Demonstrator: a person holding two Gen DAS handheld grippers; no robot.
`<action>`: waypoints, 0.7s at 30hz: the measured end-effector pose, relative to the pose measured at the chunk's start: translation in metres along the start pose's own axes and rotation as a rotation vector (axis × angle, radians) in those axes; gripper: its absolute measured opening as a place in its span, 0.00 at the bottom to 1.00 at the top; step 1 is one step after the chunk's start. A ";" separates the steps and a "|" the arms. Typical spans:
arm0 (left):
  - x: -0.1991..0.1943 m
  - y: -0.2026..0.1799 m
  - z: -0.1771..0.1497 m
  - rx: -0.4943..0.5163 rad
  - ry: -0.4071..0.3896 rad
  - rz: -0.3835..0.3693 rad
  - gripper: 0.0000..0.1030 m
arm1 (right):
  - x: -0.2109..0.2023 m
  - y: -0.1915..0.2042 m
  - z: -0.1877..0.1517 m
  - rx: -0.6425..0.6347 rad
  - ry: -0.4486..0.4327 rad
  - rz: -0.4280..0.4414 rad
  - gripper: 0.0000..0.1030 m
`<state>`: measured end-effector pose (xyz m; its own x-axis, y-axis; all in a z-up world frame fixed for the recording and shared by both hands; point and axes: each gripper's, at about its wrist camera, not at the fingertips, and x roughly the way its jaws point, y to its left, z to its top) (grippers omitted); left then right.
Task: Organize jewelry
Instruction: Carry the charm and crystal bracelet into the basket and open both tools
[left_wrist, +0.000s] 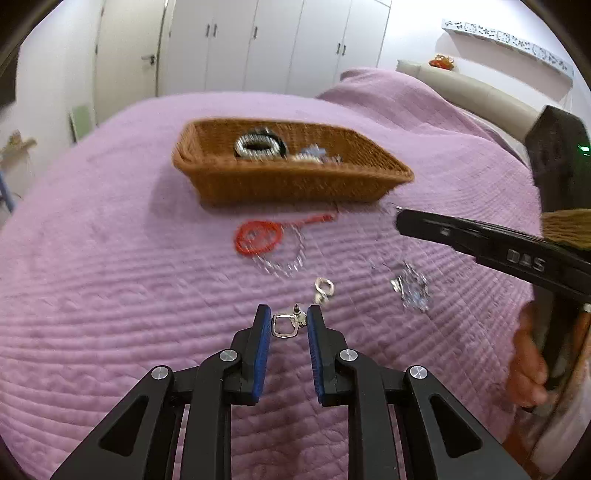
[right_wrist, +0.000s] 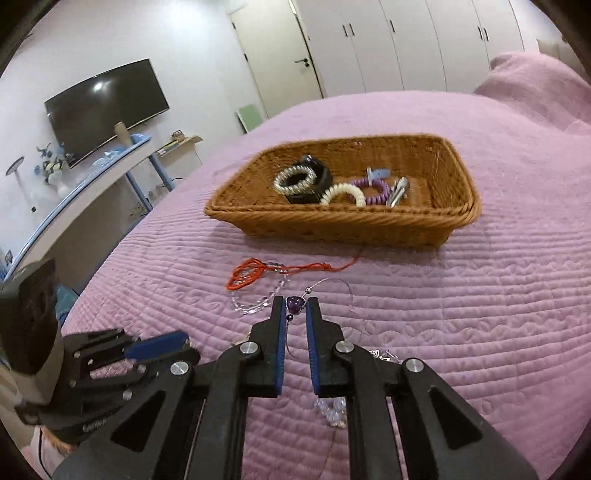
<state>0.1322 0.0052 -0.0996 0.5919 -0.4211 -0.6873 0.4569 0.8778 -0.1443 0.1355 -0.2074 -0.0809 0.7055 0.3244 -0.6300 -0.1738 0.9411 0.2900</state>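
A wicker basket (left_wrist: 295, 184) (right_wrist: 347, 221) sits on the purple bedspread and holds several bracelets (right_wrist: 295, 181). My left gripper (left_wrist: 286, 315) is open, its fingers either side of a silver square-hoop earring (left_wrist: 284, 325) on the bed. A second silver earring (left_wrist: 324, 288) lies just beyond. My right gripper (right_wrist: 295, 306) is shut on a purple-stone pendant (right_wrist: 295, 304) with a thin wire necklace (right_wrist: 332, 282), held above the bed. A red cord necklace (left_wrist: 258, 236) (right_wrist: 251, 275) and a clear bead bracelet (right_wrist: 255, 301) lie in front of the basket.
A clear crystal piece (left_wrist: 413, 288) lies right of the earrings. The right gripper's body (left_wrist: 498, 247) crosses the left wrist view; the left gripper (right_wrist: 110, 362) shows at lower left of the right view. Wardrobes, a TV (right_wrist: 107, 110) and a desk stand beyond the bed.
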 end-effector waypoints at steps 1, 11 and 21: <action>-0.002 -0.001 0.003 0.003 -0.009 0.009 0.19 | -0.005 0.001 0.001 -0.008 -0.007 0.002 0.13; -0.032 -0.004 0.062 0.040 -0.137 0.010 0.19 | -0.053 0.002 0.040 -0.012 -0.128 0.030 0.13; -0.015 -0.003 0.148 0.063 -0.217 -0.007 0.19 | -0.051 -0.019 0.114 -0.040 -0.202 -0.029 0.13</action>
<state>0.2206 -0.0250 0.0162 0.7146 -0.4726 -0.5158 0.4983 0.8614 -0.0989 0.1814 -0.2526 0.0282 0.8335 0.2749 -0.4793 -0.1757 0.9543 0.2419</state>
